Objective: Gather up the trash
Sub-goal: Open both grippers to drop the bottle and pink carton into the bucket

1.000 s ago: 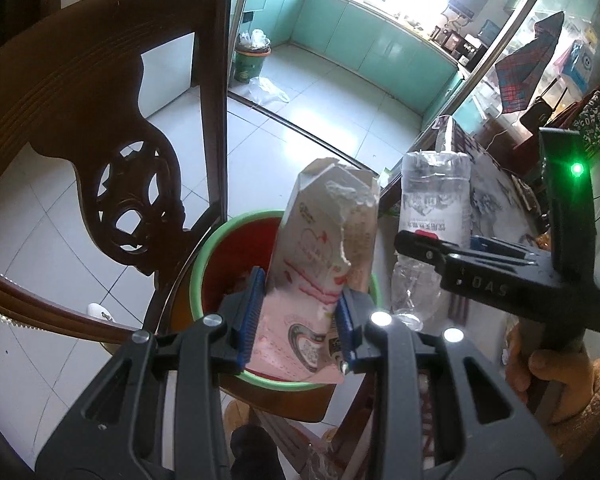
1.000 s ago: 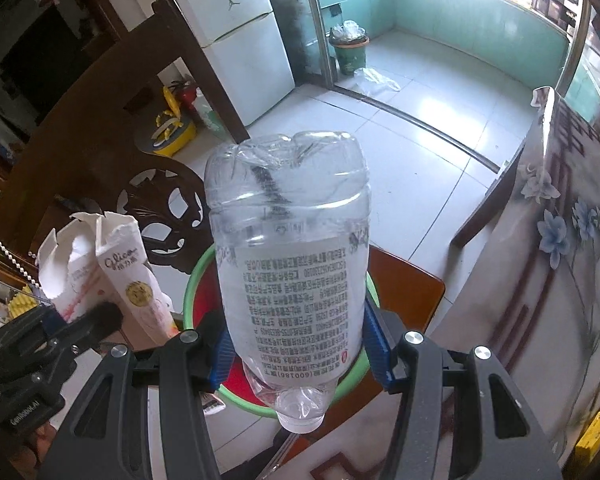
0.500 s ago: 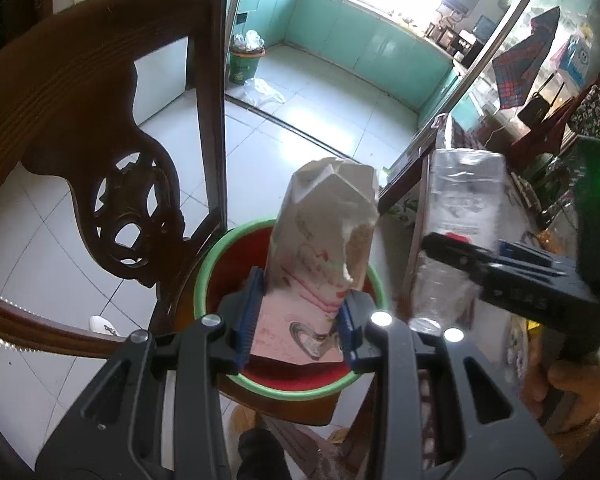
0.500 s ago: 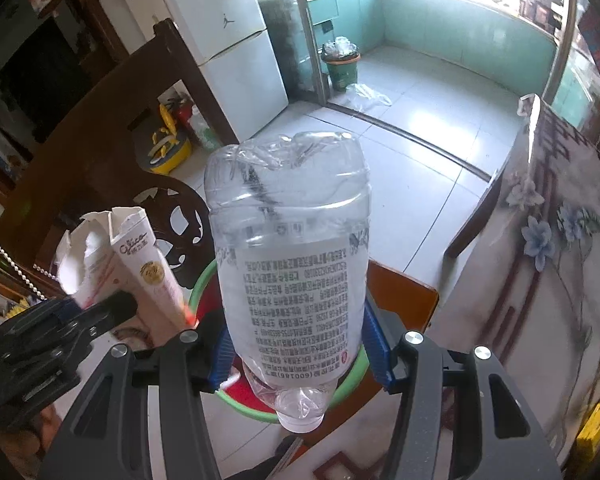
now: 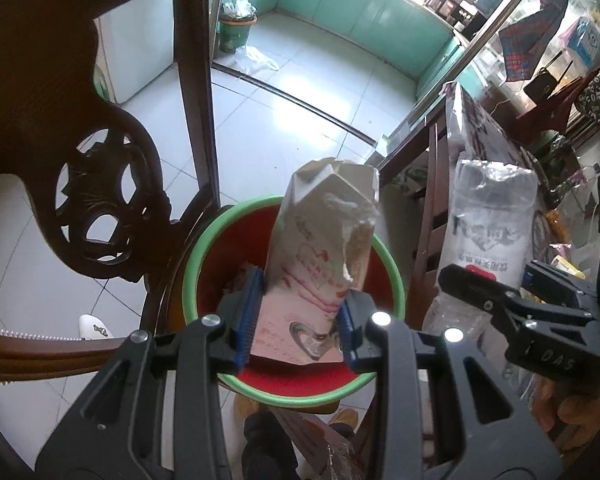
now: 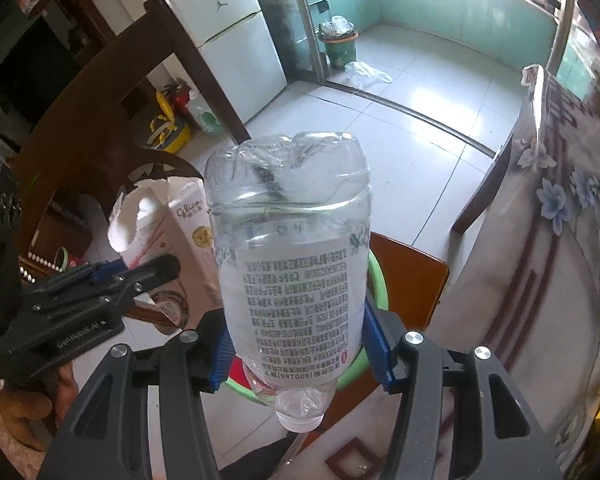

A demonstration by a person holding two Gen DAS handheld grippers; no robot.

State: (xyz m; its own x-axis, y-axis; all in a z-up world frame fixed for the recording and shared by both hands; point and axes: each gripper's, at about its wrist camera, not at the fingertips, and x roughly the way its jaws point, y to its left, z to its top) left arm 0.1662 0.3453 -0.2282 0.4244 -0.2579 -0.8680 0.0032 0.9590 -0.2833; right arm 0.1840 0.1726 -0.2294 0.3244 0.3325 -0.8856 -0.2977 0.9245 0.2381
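**Carton now over the bin, bottle waiting beside it**

My left tool is pinching a torn paper snack carton low on its body, blue pads pressed against both sides. My right tool clamps a clear plastic bottle around its labelled middle.

Since a second ago the left tool has drifted down and inward: the carton, which then hung partly off the rim, now sits low centre in the left view, squarely over the red bin with the green rim on the chair seat. The right tool has barely shifted. I judge the carton is close to a clean drop, and the bottle follows.

The carton's long axis runs up the frame, torn mouth pointing away from me and upward. The bottle is inverted: neck toward the camera at lower centre, dimpled base at upper centre, its axis also running up the frame, over the bin's right rim.
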